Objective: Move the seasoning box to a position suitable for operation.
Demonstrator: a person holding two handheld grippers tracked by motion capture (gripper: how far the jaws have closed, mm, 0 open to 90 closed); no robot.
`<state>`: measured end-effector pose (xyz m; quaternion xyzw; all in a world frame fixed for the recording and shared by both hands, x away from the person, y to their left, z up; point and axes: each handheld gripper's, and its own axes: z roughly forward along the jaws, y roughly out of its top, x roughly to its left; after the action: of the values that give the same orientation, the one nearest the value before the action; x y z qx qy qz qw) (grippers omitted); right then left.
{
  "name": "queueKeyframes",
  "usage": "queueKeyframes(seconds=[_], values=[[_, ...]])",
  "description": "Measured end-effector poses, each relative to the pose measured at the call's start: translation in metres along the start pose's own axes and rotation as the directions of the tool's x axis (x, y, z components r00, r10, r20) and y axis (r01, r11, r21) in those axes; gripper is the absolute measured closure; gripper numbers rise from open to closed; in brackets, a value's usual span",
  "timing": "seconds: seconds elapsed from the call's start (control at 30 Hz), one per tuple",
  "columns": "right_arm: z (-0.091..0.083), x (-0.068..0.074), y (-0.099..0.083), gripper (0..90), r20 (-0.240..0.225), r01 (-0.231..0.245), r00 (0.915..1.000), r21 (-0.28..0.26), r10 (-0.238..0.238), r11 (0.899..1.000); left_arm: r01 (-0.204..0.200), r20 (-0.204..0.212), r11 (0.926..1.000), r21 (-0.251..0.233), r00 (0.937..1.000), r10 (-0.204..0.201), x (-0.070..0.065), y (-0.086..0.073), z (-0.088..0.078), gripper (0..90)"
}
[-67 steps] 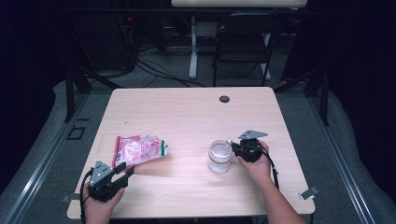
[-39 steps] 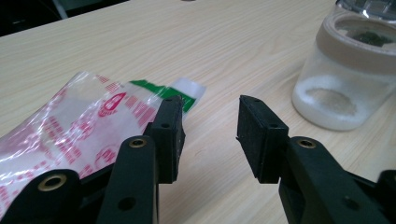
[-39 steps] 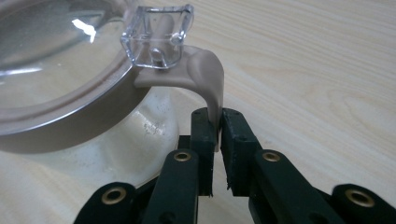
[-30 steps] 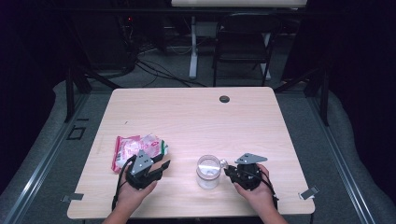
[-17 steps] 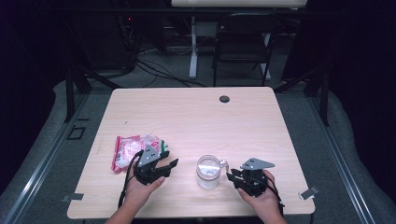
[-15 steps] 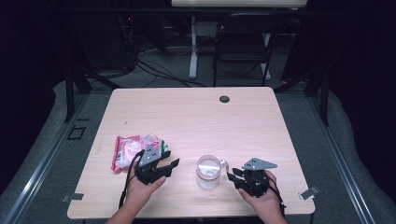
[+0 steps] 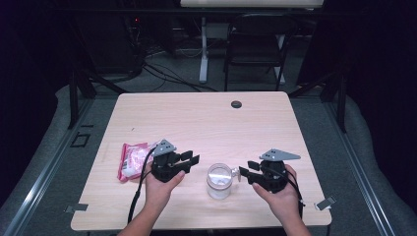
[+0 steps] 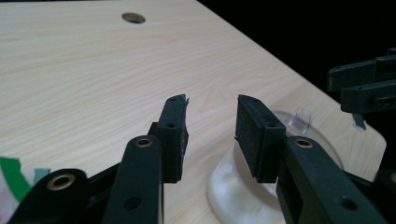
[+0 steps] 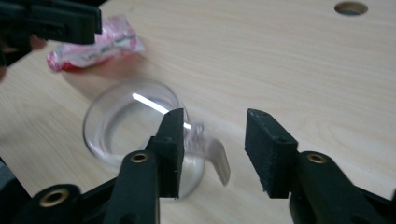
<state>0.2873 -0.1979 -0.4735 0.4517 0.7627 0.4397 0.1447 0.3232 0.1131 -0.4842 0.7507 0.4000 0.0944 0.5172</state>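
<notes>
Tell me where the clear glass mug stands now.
In the high view the glass mug stands near the table's front edge, between the left tongs and right tongs.

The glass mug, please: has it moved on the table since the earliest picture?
Yes. The mug has moved nearer the table's front edge and leftward, farther from the hole.

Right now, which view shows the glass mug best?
Right gripper view: the mug shows rim, wall and handle up close. High view gives it small, from above. Left gripper view has it partly behind a jaw.
</notes>
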Motion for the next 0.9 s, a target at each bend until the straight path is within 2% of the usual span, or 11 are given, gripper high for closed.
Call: queueKeyframes(seconds=[0.13, 0.2, 0.3, 0.37, 0.43, 0.5, 0.57, 0.67, 0.8, 0.87, 0.9], values=[[0.003, -0.003, 0.010, 50.1, -0.024, -0.036, 0.9991, -0.044, 0.035, 0.998, 0.042, 0.017, 0.9991, -0.002, 0.9990, -0.042, 0.003, 0.003, 0.003, 62.5], [0.005, -0.005, 0.013, 46.9, -0.011, -0.049, 0.9988, -0.049, 0.049, 0.998, 0.036, 0.014, 0.9994, 0.000, 0.9993, -0.036, 0.004, 0.003, 0.004, 63.1], [0.008, -0.007, 0.014, 41.9, -0.008, -0.078, 0.9969, -0.049, 0.078, 0.996, 0.030, 0.039, 0.9995, -0.008, 0.9988, -0.029, 0.005, 0.001, 0.000, 66.3], [0.010, -0.008, 0.012, 45.7, -0.016, -0.096, 0.9953, -0.042, 0.095, 0.995, 0.020, 0.026, 0.9995, -0.027, 0.9995, -0.019, 0.007, -0.003, -0.001, 68.3], [0.011, -0.009, 0.011, 46.0, -0.026, -0.104, 0.9943, -0.021, 0.103, 0.994, 0.039, 0.036, 0.9992, -0.012, 0.9986, -0.038, 0.010, -0.007, -0.001, 68.4], [0.011, -0.007, 0.011, 46.1, -0.028, -0.103, 0.9944, -0.030, 0.102, 0.994, 0.037, 0.046, 0.9993, -0.009, 0.9983, -0.037, 0.009, -0.009, -0.003, 69.6], [0.009, -0.006, 0.010, 46.9, -0.031, -0.110, 0.9936, -0.044, 0.108, 0.993, 0.012, 0.042, 0.9999, -0.006, 0.9990, -0.011, 0.006, -0.011, -0.004, 69.5], [0.005, -0.004, 0.008, 54.2, -0.045, -0.124, 0.9916, -0.054, 0.121, 0.991, -0.035, 0.016, 0.9990, -0.026, 0.9992, 0.036, 0.001, -0.015, -0.007, 67.4], [0.002, -0.003, 0.005, 62.8, -0.056, -0.141, 0.9889, -0.053, 0.138, 0.989, -0.026, 0.032, 0.9994, -0.024, 0.9991, 0.027, -0.003, -0.021, -0.005, 63.7], [0.002, -0.002, 0.005, 66.3, -0.058, -0.141, 0.9885, -0.026, 0.140, 0.990, -0.043, 0.036, 0.9990, -0.014, 0.9984, 0.043, -0.006, -0.025, -0.002, 61.5], [0.003, -0.003, 0.004, 67.5, -0.052, -0.133, 0.9899, -0.015, 0.132, 0.991, -0.056, 0.021, 0.9984, 0.000, 0.9982, 0.056, -0.007, -0.026, -0.002, 60.5]])
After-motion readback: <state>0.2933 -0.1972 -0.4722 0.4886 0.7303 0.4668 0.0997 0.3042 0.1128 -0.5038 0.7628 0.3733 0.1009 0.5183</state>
